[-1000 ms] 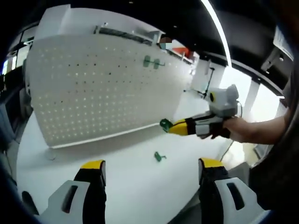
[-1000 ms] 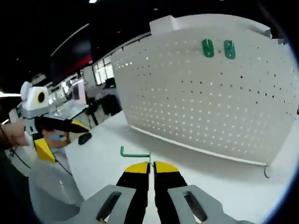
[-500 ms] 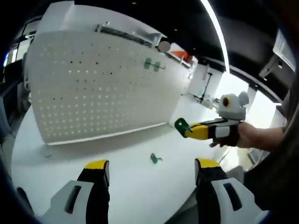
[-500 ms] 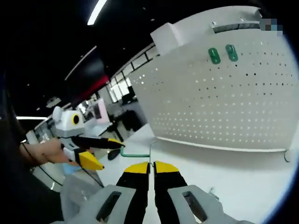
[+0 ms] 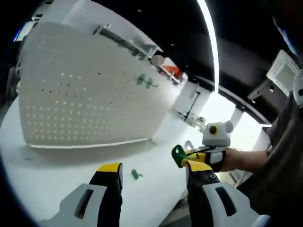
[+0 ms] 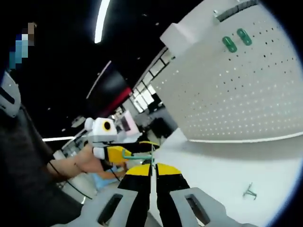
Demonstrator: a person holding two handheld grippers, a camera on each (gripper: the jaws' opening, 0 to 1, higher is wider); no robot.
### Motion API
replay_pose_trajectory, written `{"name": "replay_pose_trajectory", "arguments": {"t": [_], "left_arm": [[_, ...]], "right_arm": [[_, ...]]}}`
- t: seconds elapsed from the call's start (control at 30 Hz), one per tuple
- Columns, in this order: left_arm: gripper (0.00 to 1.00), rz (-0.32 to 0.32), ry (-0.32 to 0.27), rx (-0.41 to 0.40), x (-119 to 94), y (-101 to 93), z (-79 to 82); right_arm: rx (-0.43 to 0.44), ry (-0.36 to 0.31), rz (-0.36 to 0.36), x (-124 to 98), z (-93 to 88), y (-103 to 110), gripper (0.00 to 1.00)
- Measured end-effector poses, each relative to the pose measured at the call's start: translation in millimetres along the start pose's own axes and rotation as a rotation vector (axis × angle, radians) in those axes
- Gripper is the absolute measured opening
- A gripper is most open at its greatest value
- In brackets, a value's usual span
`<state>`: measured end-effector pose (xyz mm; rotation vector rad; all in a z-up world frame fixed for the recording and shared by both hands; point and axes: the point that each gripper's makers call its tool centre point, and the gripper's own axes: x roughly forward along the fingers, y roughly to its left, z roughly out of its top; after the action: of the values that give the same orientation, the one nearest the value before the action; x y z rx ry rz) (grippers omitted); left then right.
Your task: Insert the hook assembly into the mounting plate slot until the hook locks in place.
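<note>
Hook carried, plate waiting
Right gripper (image 6: 152,169) clamps the green hook (image 6: 136,154); left gripper (image 5: 152,172) apart. A thin grip risks twisting before the pegboard (image 5: 85,99).

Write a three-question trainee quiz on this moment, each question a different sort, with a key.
1. True or false: the right gripper is shut on a green hook.
2. Multiple choice: the loose green hook piece seen in the left gripper view lies (A) on the white table, (B) hung on the pegboard, (C) between the left gripper's jaws.
3. Fill in: the number of green mounting plates fixed to the pegboard is ____.

Key: 1 true. 2 A. 3 two. The left gripper is open and holds nothing.
</note>
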<state>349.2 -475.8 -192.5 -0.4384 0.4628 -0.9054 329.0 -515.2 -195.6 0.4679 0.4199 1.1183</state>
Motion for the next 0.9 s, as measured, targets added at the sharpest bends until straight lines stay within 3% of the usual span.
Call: {"name": "replay_pose_trajectory", "arguments": {"t": [0.13, 0.23, 0.4, 0.6, 0.9], "left_arm": [[0.44, -0.082, -0.04, -0.058, 0.7, -15.8, 7.3], [0.36, -0.117, -0.029, -0.046, 1.5, -23.7, 7.9], [0.31, -0.167, -0.023, -0.063, 4.0, -33.1, 8.8], [0.11, -0.248, -0.001, -0.059, 3.8, -49.2, 5.3], [0.08, -0.284, -0.003, -0.052, 1.0, -55.2, 5.9]], "right_arm": [[0.018, -0.012, 0.061, 0.5, 1.6, 9.2, 0.01], [0.03, -0.017, 0.091, 1.4, 2.6, 13.8, 0.01], [0.034, -0.024, 0.153, 4.0, 3.4, 24.9, 0.01], [0.066, -0.016, 0.199, 5.6, 0.5, 31.6, 0.01], [0.09, -0.026, 0.24, 5.2, 1.8, 36.5, 0.01]]}}
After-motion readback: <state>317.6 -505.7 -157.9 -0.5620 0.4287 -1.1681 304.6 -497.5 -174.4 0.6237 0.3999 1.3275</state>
